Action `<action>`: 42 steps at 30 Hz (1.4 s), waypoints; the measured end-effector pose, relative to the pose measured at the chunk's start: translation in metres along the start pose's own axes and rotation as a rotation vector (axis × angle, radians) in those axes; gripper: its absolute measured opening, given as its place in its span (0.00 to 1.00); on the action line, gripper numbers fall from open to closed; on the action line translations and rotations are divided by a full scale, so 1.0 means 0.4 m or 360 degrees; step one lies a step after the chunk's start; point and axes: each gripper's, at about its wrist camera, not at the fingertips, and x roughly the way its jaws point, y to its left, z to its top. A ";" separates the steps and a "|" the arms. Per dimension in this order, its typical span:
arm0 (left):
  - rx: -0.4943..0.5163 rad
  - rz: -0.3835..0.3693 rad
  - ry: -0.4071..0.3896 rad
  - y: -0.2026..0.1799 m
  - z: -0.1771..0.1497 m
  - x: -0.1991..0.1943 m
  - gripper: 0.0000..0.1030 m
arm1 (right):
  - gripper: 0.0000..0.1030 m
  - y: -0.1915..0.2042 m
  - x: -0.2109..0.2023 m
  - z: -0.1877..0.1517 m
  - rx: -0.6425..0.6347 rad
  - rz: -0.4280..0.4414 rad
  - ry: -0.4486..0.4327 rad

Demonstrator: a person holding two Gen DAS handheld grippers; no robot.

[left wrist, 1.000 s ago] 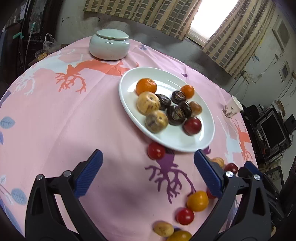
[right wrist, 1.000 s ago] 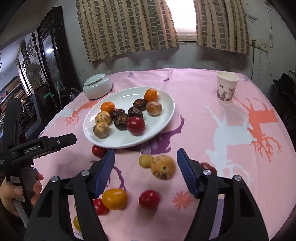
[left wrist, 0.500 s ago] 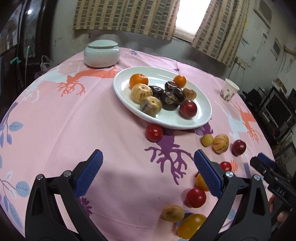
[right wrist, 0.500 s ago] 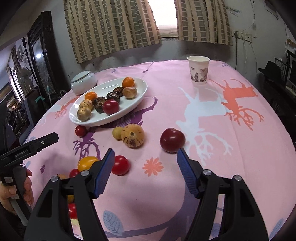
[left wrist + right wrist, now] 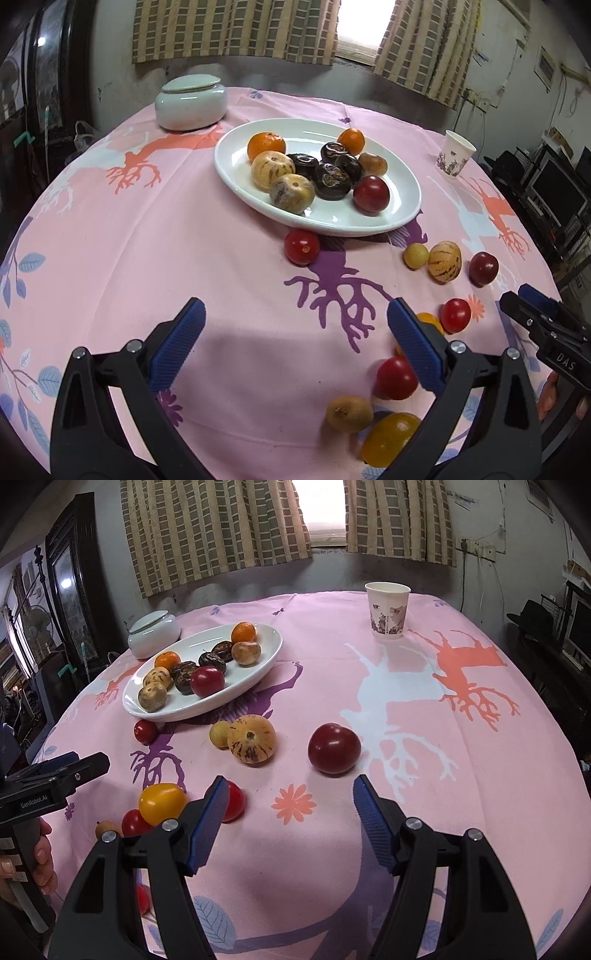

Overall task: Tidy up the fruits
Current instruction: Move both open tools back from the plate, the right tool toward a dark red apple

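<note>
A white oval plate [image 5: 406, 192] [image 5: 266, 653] holds several fruits: oranges, striped melons, dark fruits and a red tomato [image 5: 371, 194]. Loose fruits lie on the pink cloth: a red tomato [image 5: 301, 246] by the plate's near rim, a striped melon [image 5: 251, 744], a small yellow fruit [image 5: 218, 733], a dark red tomato [image 5: 334, 748], a yellow tomato [image 5: 161, 802] and small red tomatoes [image 5: 396, 377]. My left gripper [image 5: 295, 339] is open and empty above bare cloth. My right gripper [image 5: 288, 808] is open and empty, just short of the dark red tomato.
A pale lidded ceramic jar [image 5: 191, 102] stands at the back left of the round table. A paper cup [image 5: 387, 610] stands at the back right. Curtains and a window are behind; dark furniture surrounds the table.
Both grippers have pulled back and tilted up, so the plate sits farther off. The right gripper swung right, from the striped melon to the dark red tomato. Both stayed open.
</note>
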 end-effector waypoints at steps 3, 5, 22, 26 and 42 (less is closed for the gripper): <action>-0.0041 -0.0003 0.0018 0.009 0.000 0.005 0.97 | 0.68 -0.012 0.005 0.000 0.0055 0.0014 0.0028; -0.0041 0.0012 0.0033 0.010 0.000 0.008 0.97 | 0.68 -0.013 0.003 0.000 0.0053 -0.0006 0.0011; 0.0130 0.0088 0.0031 -0.024 -0.004 0.005 0.97 | 0.68 -0.029 0.029 -0.008 0.0064 -0.0091 0.0033; 0.0133 0.0086 0.0028 -0.024 -0.003 0.003 0.98 | 0.68 -0.028 0.030 -0.010 0.0068 -0.0119 0.0023; 0.0119 -0.0046 -0.0103 -0.011 -0.004 -0.034 0.98 | 0.68 -0.031 0.088 -0.019 0.0128 -0.0185 0.0196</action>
